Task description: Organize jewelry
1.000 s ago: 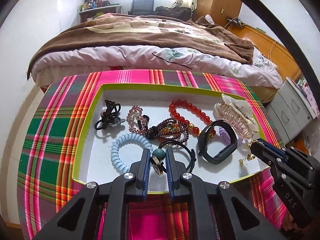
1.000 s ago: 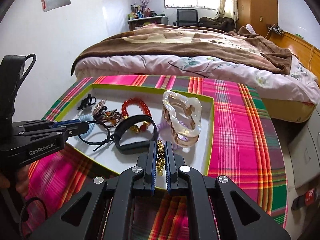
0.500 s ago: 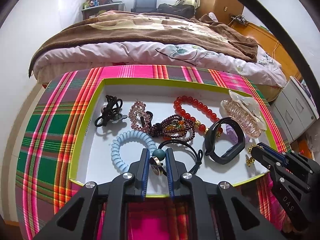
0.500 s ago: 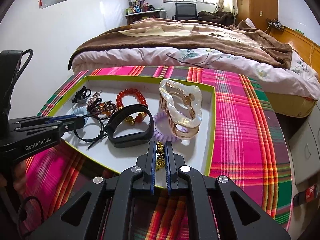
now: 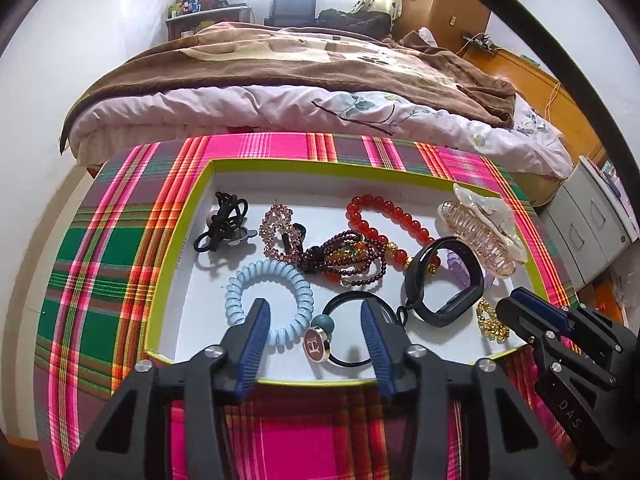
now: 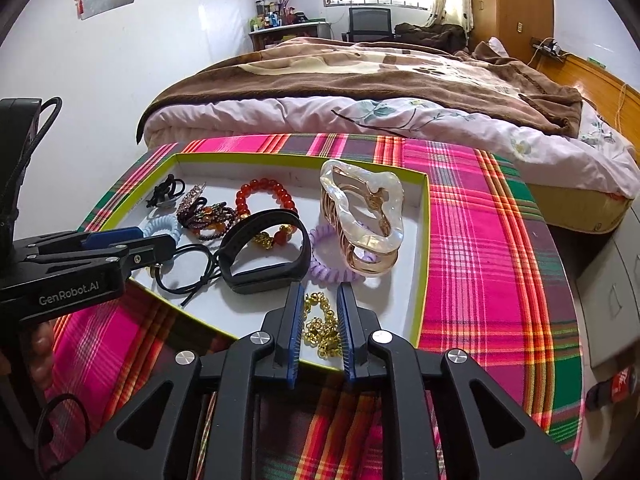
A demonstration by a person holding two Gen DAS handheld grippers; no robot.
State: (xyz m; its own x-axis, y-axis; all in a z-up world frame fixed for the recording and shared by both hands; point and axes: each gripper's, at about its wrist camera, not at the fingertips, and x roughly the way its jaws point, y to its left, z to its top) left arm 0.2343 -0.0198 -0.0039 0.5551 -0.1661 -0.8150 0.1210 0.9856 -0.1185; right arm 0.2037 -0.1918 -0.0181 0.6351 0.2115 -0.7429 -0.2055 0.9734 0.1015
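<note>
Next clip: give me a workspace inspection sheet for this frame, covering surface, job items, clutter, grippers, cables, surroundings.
Surface: pink-and-green plaid tablecloth under a shallow white tray with a lime-green rim.
Job's things: in the tray, a red bead bracelet, pale-blue spiral hair tie, black wristband, pearly claw clip, black elastic with a round charm, gold bead chain.
Clutter: nothing seen.
Grippers: left gripper has just been opening, jaws clear of the charm; right gripper has just been opening, chain between the jaws, untouched.
Cables: black cord loop on the left gripper.
Surroundings: bed with a brown blanket.
</note>
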